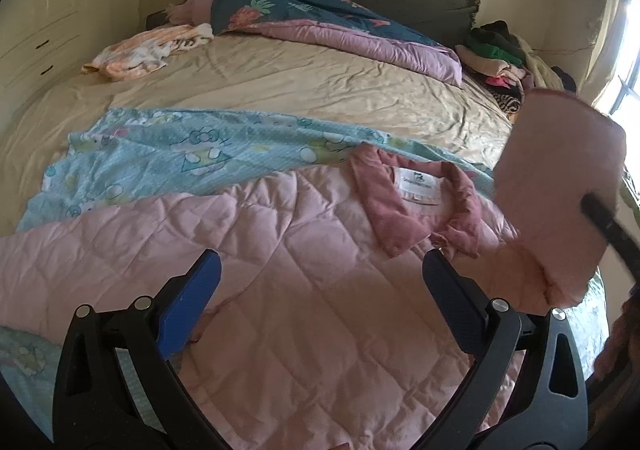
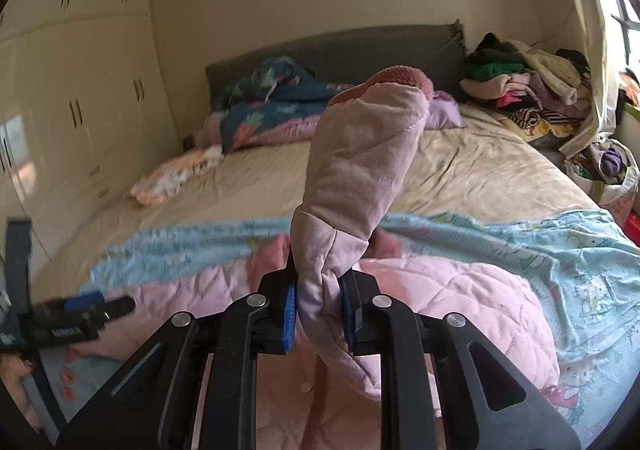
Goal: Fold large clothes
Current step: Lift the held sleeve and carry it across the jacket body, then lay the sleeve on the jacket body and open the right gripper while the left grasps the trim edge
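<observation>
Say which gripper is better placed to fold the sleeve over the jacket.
Right: the right gripper is shut on the sleeve, lifted above the pink jacket. The left gripper is open, holding nothing.

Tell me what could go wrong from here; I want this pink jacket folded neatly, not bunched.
The right gripper pinches the sleeve in a thick wad, so it may land twisted or slip free. The left gripper hangs open above the jacket, holding nothing down, so the body could drag across the blue sheet.
</observation>
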Demonstrator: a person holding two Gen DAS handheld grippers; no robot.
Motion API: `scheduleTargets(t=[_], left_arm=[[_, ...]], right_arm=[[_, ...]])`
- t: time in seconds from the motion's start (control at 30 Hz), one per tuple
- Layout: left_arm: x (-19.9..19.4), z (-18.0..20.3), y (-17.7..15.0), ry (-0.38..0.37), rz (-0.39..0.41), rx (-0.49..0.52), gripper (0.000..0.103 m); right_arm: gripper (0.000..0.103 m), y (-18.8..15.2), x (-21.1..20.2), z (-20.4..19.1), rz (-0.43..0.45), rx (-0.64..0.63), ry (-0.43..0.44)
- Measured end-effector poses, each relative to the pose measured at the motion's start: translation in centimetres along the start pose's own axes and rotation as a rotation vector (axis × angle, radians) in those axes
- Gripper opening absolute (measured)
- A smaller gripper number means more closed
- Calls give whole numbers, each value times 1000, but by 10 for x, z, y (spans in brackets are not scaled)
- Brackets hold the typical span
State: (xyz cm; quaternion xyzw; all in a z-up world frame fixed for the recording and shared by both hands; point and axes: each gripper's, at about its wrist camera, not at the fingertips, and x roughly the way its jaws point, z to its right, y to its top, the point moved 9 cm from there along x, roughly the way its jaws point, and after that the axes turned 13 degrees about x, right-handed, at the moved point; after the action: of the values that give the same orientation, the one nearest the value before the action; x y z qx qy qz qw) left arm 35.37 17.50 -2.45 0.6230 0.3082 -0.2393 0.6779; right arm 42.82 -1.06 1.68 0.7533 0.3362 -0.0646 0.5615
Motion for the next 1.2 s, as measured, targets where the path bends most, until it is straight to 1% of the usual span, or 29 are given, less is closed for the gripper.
scheduleTargets(t=[0.27, 0.37, 0.43, 0.47, 0.5, 0.53, 0.63, 0.73, 0.77, 0.8, 0.83, 0.87, 0.9, 0.93, 1.0, 1.07, 1.13, 1.2], left_arm=[[4, -18, -14, 3, -17, -7, 95], [5, -24, -17, -6, -21, -22, 95], [6, -26, -19, -32, -23, -48, 95], [6, -27, -21, -56, -25, -67, 95], [7, -27, -23, -86, -29, -90, 95], [8, -25, -25, -135, -36, -128, 95], [11, -23, -30, -226, -45, -203, 95], [12, -21, -34, -267, -44, -247, 95], [13, -18, -35, -291, -47, -259, 95], [15, -15, -37, -327, -53, -277, 95], [18, -10, -39, -380, -65, -308, 95], [22, -7, -42, -417, -76, -334, 95], [26, -4, -46, -443, -89, -354, 95], [33, 1, -50, -459, -109, -367, 95], [44, 7, -59, -459, -145, -386, 95], [57, 17, -71, -504, -188, -431, 95], [69, 25, -81, -488, -227, -427, 94], [73, 34, -86, -465, -229, -395, 93]], right_arm=[[17, -58, 42, -26, -110, -49, 0], [18, -79, 52, -34, -147, -98, -4], [20, -92, 57, -39, -171, -125, 1], [21, -98, 60, -43, -183, -135, 2], [23, -107, 63, -48, -201, -152, 7], [25, -112, 64, -52, -212, -166, 9], [32, -133, 70, -62, -255, -207, 11], [43, -152, 75, -70, -303, -231, 20], [49, -156, 74, -70, -315, -232, 30], [53, -163, 75, -73, -336, -232, 41], [54, -166, 75, -73, -342, -238, 44], [60, -170, 73, -75, -347, -250, 47], [68, -174, 71, -76, -356, -261, 59], [71, -176, 67, -77, -364, -256, 73], [76, -174, 53, -76, -362, -223, 113], [78, -167, 38, -67, -342, -197, 126], [78, -159, 27, -54, -332, -169, 119], [78, -149, 17, -32, -319, -130, 88]])
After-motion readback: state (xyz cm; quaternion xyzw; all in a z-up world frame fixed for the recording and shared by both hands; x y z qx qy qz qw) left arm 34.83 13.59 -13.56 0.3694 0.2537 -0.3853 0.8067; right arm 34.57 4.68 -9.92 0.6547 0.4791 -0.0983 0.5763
